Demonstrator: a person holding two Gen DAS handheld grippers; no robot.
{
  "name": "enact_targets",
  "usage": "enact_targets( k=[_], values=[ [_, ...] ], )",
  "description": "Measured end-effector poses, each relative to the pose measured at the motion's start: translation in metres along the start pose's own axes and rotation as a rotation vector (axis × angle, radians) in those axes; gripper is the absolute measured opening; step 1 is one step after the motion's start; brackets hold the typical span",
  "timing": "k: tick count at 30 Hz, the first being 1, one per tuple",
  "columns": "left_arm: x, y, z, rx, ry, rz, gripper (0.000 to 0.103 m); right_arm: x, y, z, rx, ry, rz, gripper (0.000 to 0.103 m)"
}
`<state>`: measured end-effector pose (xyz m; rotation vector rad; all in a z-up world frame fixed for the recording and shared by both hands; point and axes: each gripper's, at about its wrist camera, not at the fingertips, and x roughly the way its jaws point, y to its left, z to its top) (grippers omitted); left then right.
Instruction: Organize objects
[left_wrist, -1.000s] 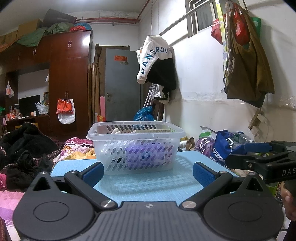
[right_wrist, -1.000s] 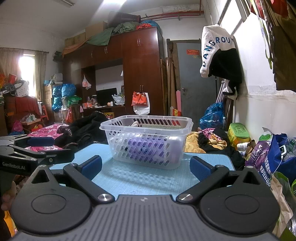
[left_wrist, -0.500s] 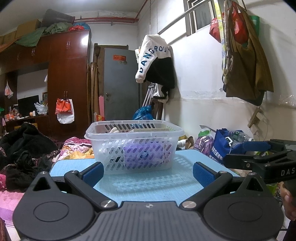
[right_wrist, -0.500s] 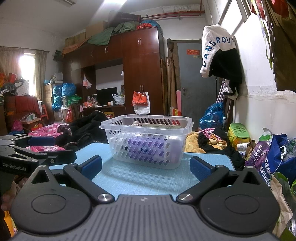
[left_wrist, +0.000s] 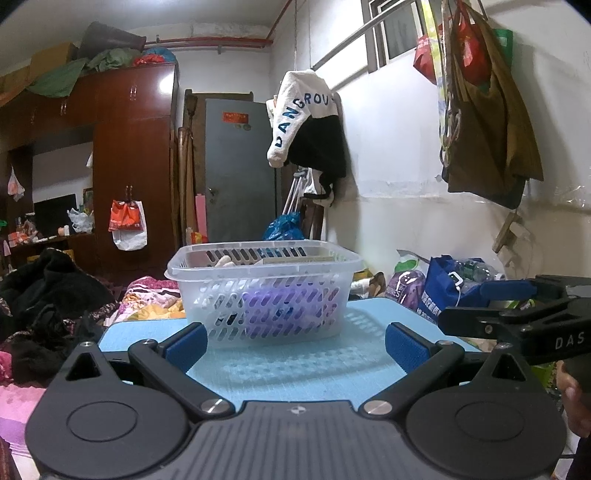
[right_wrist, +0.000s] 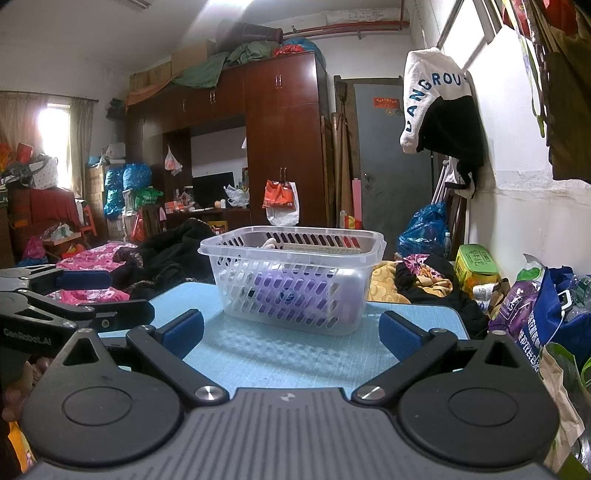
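A clear slotted plastic basket (left_wrist: 207, 271) (right_wrist: 221, 280) stands on the far part of a light blue mat (left_wrist: 295, 373) (right_wrist: 280, 362). Inside it I see a purple object (left_wrist: 273, 302) (right_wrist: 291, 288), a pale item and a flat book-like thing near the rim. My left gripper (left_wrist: 295, 345) is open and empty, well short of the basket. My right gripper (right_wrist: 291, 332) is open and empty, also short of it. The right gripper shows at the right edge of the left wrist view (left_wrist: 491, 306); the left gripper shows at the left edge of the right wrist view (right_wrist: 99, 295).
Dark clothes and pink bedding (right_wrist: 110, 258) lie left of the mat. Bags and packets (right_wrist: 546, 314) crowd the floor on the right by the white wall. A wardrobe (right_wrist: 280, 147) and a grey door (left_wrist: 236, 173) stand at the back.
Both views have hardly shifted; the left gripper has drifted slightly. Both grippers stay open and the basket has not moved.
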<state>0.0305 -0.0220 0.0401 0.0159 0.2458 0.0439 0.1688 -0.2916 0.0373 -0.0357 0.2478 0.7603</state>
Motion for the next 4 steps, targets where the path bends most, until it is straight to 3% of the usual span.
enact_targets(
  k=[4],
  values=[
    [-0.0011, 0.0006, 0.0, -0.003, -0.008, 0.012, 0.103, -0.0001, 0.0002, 0.0, -0.002, 0.0, 0.0, 0.103]
  ],
)
